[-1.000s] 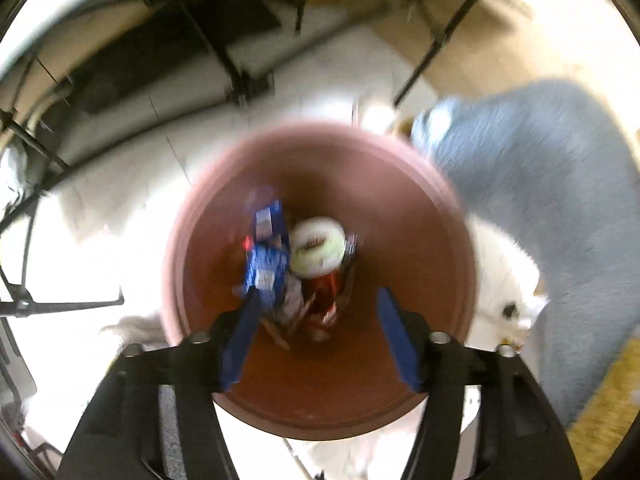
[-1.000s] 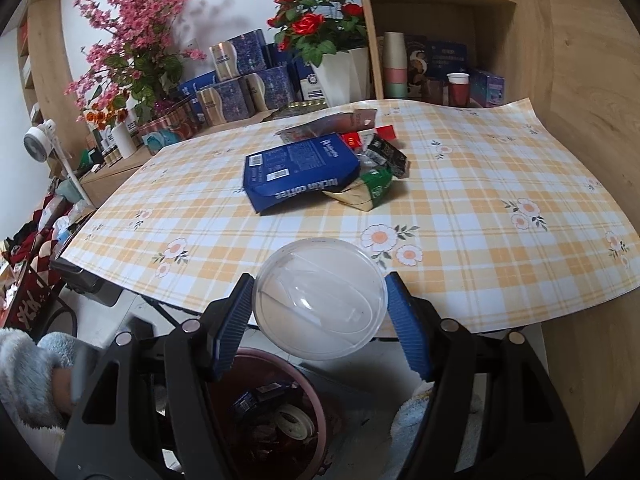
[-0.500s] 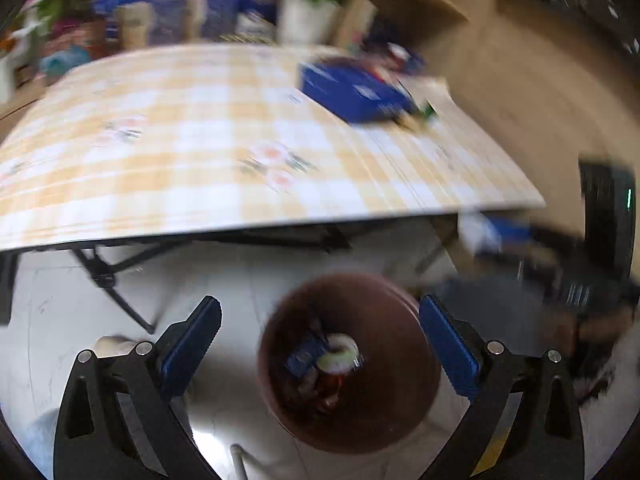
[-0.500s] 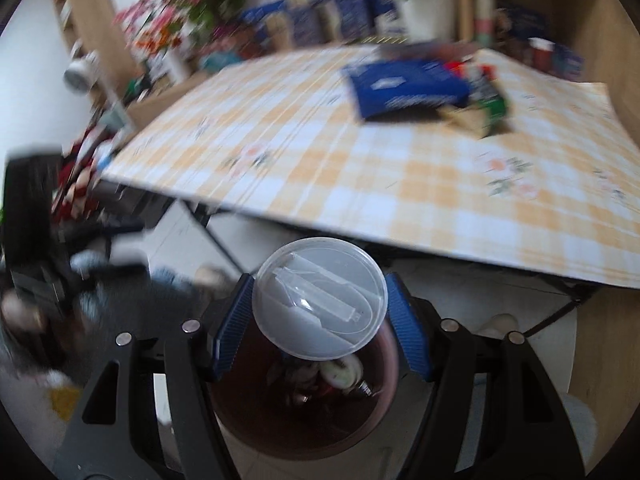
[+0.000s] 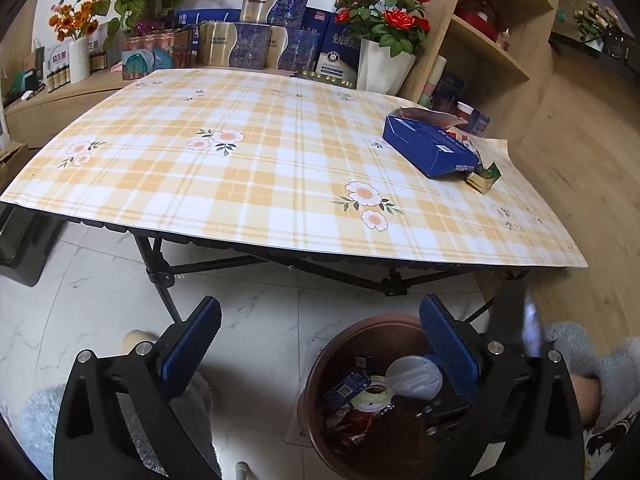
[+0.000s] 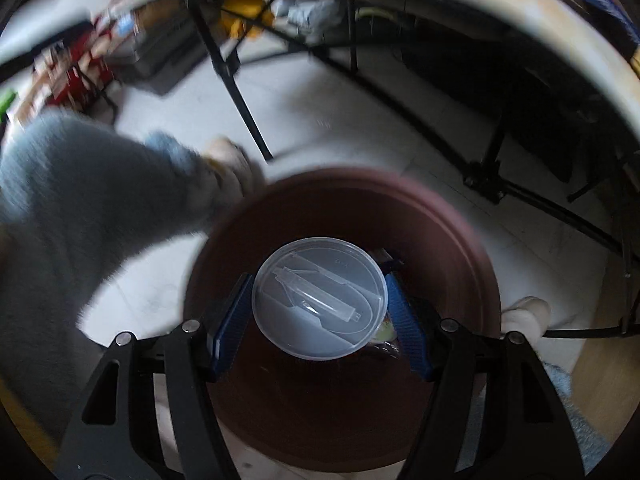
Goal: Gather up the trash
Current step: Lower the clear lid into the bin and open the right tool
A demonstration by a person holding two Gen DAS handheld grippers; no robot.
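Note:
A round brown bin (image 5: 320, 364) stands on the floor in front of the table, with wrappers and a white lid (image 5: 414, 376) inside. My left gripper (image 5: 320, 340) is wide open and empty, raised above the floor, its right finger over the bin. My right gripper (image 6: 320, 316) points down over the bin (image 6: 448, 240) and is shut on a clear round plastic lid (image 6: 320, 298), held edge to edge between the blue pads. On the table lie a blue box (image 5: 430, 152), a green-and-gold wrapper (image 5: 486, 178) and more packets behind it.
The folding table (image 5: 248, 184) has a yellow checked cloth and black legs (image 5: 160, 276). Flower pots and boxes line the back. Wooden shelves (image 5: 492, 44) stand at the right. The person's grey fluffy trousers (image 6: 80, 208) and slippers flank the bin on the white tiled floor.
My left gripper opened wide, rose off the bin and tilted up toward the table. My right gripper, still holding the clear lid, swung down from the table's edge to just above the bin.

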